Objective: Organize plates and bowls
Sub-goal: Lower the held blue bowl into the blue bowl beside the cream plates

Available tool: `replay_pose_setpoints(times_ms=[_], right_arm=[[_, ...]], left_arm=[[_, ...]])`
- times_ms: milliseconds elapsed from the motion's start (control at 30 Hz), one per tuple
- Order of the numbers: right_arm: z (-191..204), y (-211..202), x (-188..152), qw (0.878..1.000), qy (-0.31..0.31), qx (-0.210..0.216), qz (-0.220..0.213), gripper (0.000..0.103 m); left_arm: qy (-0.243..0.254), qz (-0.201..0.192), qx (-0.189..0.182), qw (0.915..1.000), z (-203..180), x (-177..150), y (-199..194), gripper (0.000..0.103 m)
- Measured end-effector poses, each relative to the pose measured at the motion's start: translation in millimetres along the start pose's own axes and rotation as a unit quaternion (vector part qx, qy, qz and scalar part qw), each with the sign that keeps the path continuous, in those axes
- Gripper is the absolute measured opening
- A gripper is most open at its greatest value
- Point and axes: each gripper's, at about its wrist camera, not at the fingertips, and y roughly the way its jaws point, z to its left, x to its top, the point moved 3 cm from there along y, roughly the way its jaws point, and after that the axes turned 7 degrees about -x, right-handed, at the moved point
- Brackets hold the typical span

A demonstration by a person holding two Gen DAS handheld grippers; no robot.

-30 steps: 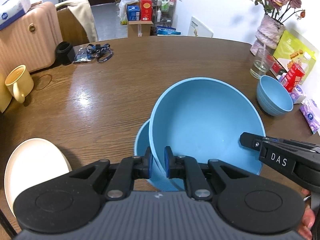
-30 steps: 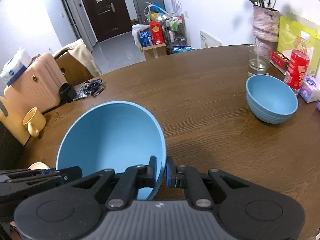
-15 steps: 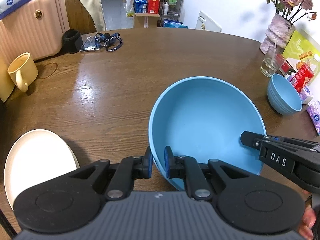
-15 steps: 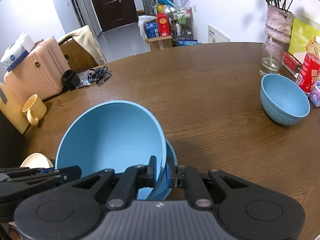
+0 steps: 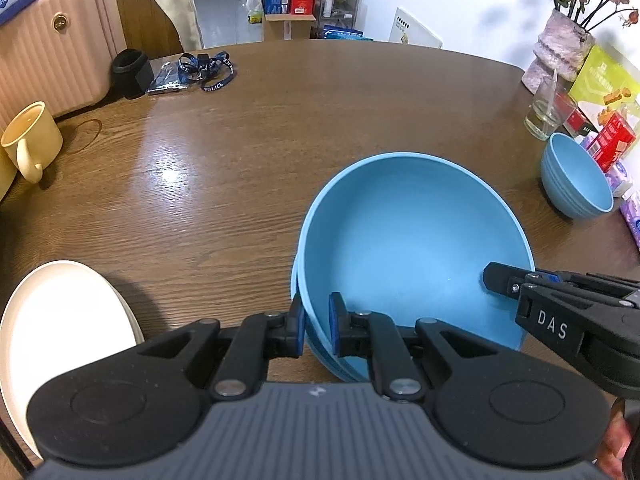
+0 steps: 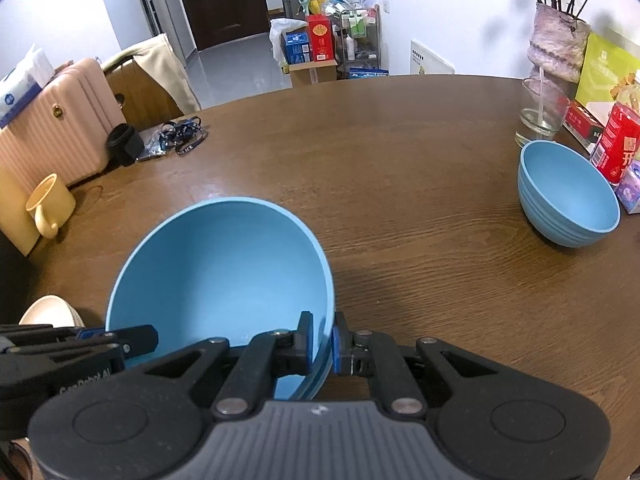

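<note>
Both claws clamped on big blue bowl (image 5: pixel 404 240) rim: left claw (image 5: pixel 317 330) near-left, right claw (image 6: pixel 322 344) near-right. Nested into second bowl on desk (image 5: pixel 280 120), near centre. Seat level, then release both together.

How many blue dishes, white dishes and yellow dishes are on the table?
Blue: 3: the big blue bowl held by both grippers, a second blue bowl's rim showing just under it, and the small ribbed blue bowl.
White: 1: the round cream-white plate.
Yellow: 1: the pale yellow mug.
Total: 5
</note>
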Motion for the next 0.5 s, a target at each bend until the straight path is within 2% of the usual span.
replay_pose_setpoints(times_ms=[500], right_arm=[[6.1, 10.2, -0.2, 1.0, -0.019, -0.009, 0.009, 0.009]], left_arm=[[0.009, 0.011, 0.014, 0.9998, -1.6, -3.1, 8.0, 0.012]])
